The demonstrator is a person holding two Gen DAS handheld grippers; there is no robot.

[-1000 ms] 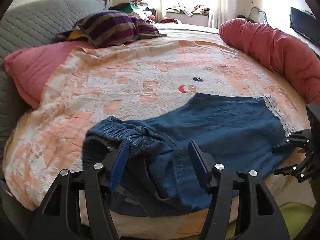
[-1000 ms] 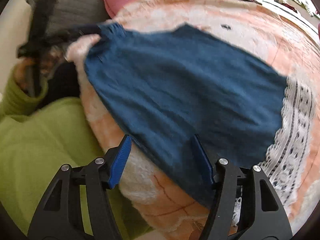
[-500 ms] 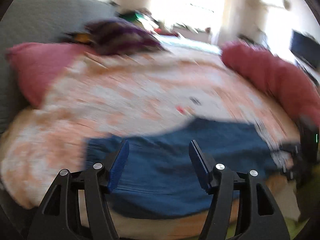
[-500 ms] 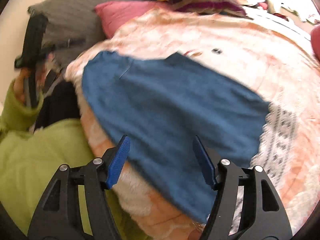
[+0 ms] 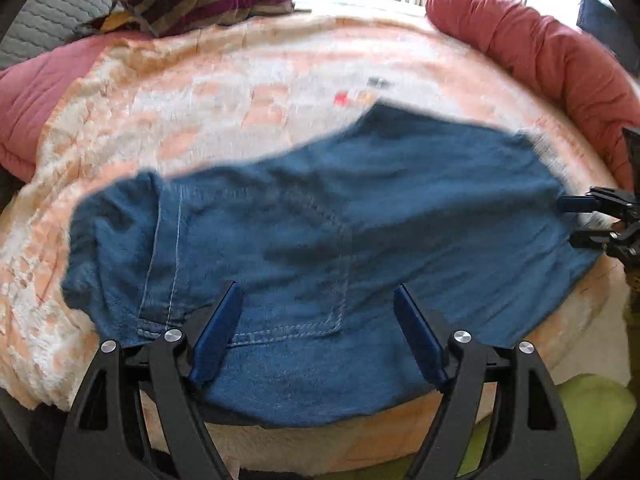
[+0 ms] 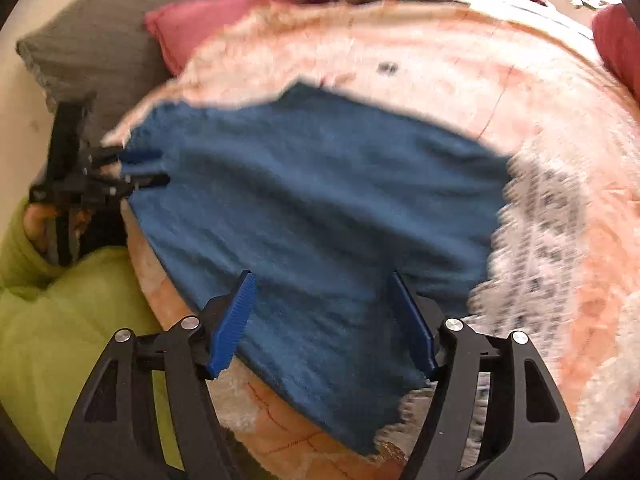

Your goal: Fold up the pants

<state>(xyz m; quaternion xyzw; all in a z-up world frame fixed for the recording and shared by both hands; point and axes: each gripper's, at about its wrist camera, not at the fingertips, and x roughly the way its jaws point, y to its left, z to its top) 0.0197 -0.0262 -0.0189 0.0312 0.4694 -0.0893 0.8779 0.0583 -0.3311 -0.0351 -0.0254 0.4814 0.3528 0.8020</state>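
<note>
Soft blue denim pants [image 5: 320,232] lie spread flat on the peach fleece-covered bed [image 5: 224,92]. The left claw [image 5: 316,332], jaws just widened, and the right claw [image 6: 324,320] hover spread, holding nothing. The limp, light cloth looks best pinched at waistband and lace-trimmed hem.

left claw [image 5: 316,332]: jaws just widened, nothing gripped | pants [image 5: 320,220]: flat on blanket [image 5: 240,92]

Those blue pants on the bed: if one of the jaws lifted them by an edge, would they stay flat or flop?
Probably flop: the blue pants lie limp, following the curve of the fuzzy blanket, with soft wrinkles at the waistband. The denim-like cloth and stitched seams suggest some weight, so they would likely hang and sag. Unlikely to slide easily on that fleece.
</note>
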